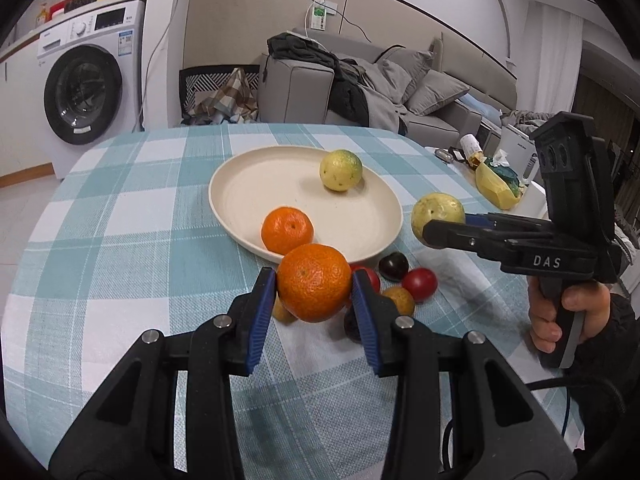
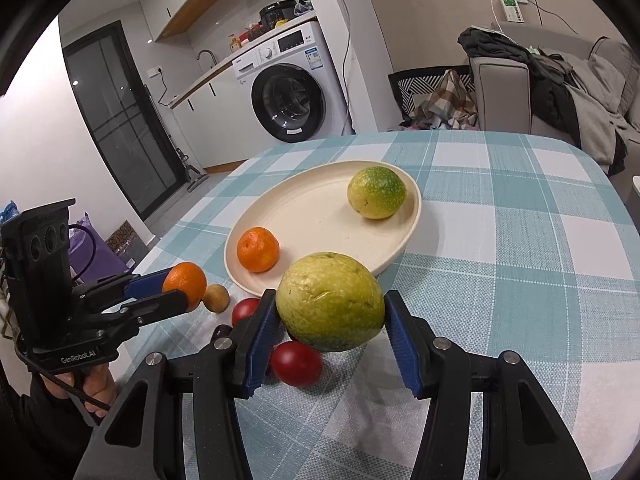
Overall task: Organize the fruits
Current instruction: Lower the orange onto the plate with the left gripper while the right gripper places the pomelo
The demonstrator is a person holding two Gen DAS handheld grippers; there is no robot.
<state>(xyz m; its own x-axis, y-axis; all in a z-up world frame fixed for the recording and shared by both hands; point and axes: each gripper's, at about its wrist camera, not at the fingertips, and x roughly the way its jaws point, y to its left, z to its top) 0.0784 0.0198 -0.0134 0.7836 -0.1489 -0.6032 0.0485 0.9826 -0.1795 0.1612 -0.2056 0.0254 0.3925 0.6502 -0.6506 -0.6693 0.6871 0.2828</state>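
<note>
While both fruits hang above the table:
Left gripper point(image 1: 314, 284): jaws clamp orange point(image 1: 314, 282); it can slip between the pads
Right gripper point(image 2: 330, 320): jaws clamp guava point(image 2: 330, 306); it may fall short of plate point(image 2: 316, 216)

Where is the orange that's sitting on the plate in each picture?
Left wrist view: the orange on the plate sits at the plate's near rim, just above the orange held in the left gripper.
Right wrist view: the orange on the plate lies at the plate's left edge, left of centre.
Shared landmark: the cream plate with the yellow-green fruit.
</note>
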